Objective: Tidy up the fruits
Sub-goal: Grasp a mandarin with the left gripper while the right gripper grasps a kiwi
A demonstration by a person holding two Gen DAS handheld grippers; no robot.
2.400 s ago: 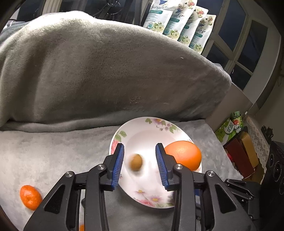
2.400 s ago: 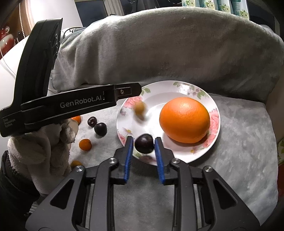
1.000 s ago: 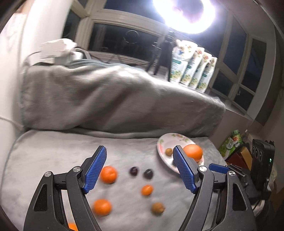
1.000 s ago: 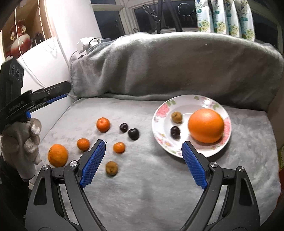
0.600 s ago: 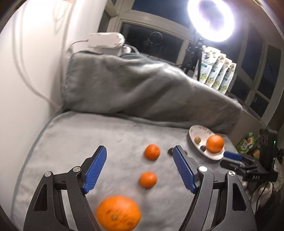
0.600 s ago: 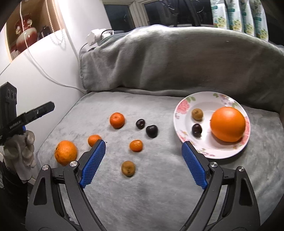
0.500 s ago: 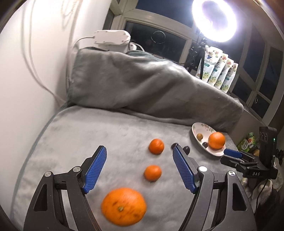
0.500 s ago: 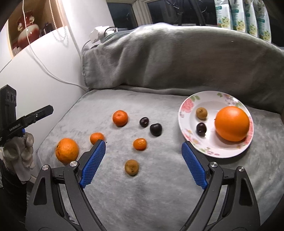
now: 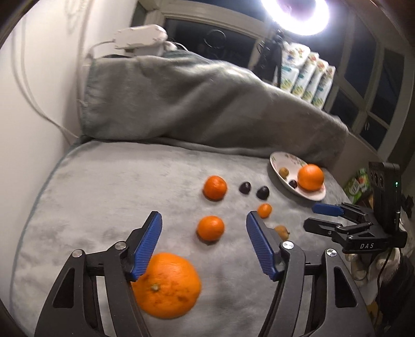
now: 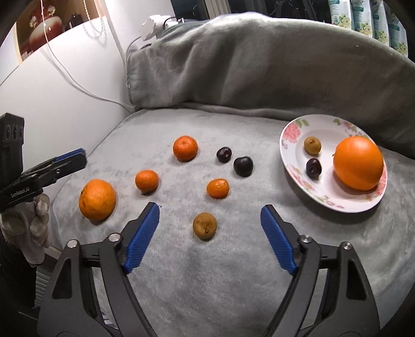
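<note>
We see the left gripper [image 9: 203, 245] with its blue pads spread wide, holding nothing, above a grey blanket [image 9: 103, 197]; a large orange [image 9: 166, 285] lies just below its left pad, and a small mandarin [image 9: 210, 228] sits on the cloth between the two pads, farther out. The right gripper [image 10: 209, 234] also has its fingers wide apart and empty, and a brown fruit [image 10: 204, 225] lies on the blanket between them, touching neither. From the right wrist view we can count the loose fruit clearly: the large orange at far left, three mandarins, two dark cherries [image 10: 234, 160] side by side, and the brown fruit nearest the camera. That view also shows the floral plate [image 10: 293, 166] at the right, carrying a big orange [image 10: 358, 162], one dark cherry and one small brown fruit, all apart from each other. In the left wrist view the plate is small and far off at the right edge of the blanket, its flower pattern barely readable, but there we see what the other view cuts off: a ring light [image 9: 295, 13] glaring above dark windows, and the side of the right gripper with its camera block.
</note>
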